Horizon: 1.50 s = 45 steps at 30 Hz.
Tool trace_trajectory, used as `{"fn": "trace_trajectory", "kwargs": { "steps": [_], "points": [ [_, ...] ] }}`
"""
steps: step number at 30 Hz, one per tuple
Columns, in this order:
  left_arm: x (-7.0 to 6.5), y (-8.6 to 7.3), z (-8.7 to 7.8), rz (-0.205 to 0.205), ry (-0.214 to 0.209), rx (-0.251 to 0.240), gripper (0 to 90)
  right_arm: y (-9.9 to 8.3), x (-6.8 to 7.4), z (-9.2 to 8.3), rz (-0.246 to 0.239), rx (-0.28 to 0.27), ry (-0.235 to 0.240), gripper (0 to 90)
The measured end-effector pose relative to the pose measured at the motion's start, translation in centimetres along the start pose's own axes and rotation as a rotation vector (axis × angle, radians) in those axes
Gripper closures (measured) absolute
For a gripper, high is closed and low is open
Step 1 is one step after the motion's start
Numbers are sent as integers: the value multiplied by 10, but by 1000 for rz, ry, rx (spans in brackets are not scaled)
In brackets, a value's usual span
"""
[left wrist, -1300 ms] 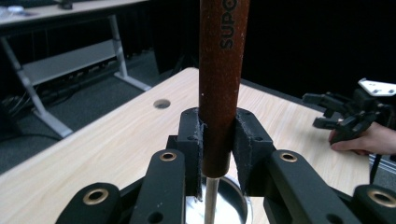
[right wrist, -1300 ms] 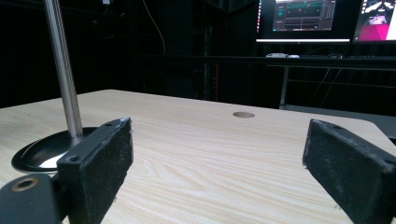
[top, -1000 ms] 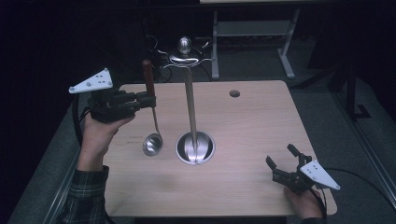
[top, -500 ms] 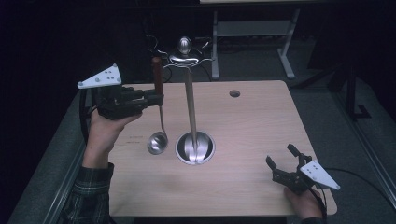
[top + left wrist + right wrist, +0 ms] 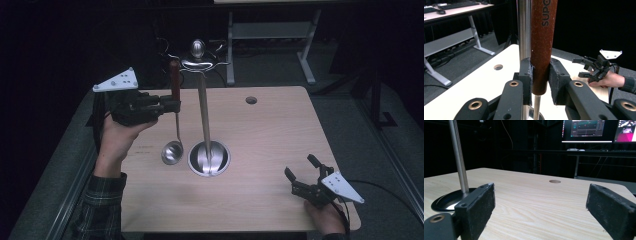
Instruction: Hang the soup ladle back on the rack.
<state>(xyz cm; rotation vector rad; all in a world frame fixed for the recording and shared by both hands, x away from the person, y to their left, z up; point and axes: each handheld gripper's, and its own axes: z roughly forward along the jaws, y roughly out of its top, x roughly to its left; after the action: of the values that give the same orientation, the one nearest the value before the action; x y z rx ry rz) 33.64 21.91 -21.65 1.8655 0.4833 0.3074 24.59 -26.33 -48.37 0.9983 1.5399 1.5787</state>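
My left hand-held gripper (image 5: 170, 105) clamps the brown handle of a ladle (image 5: 172, 150), holding it upright above the desk (image 5: 270, 145), just beside the steel pole of the utensil stand (image 5: 202, 115). My right hand-held gripper (image 5: 305, 175) rests on the desk's near right corner, jaws wide apart around nothing.

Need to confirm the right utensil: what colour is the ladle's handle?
Reddish-brown ladle handle, clearest in the left gripper view.
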Motion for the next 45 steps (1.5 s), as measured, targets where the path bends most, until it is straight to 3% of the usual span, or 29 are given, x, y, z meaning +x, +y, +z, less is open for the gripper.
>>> {"fn": "trace_trajectory", "kwargs": {
  "steps": [9,19,25,31,45],
  "points": [
    [0,1,8,-3,3,2,743,0,0,0,0,0,2,79],
    [-2,-1,17,0,33,23,742,0,0,0,0,-3,1,79],
    [-2,-3,17,-2,30,4,737,0,0,0,1,-3,2,79],
    [-2,-3,14,5,14,17,724,0,0,0,0,0,3,79],
    [-4,-10,8,17,24,94,594,0,0,0,1,-3,3,79]
  ]
}}
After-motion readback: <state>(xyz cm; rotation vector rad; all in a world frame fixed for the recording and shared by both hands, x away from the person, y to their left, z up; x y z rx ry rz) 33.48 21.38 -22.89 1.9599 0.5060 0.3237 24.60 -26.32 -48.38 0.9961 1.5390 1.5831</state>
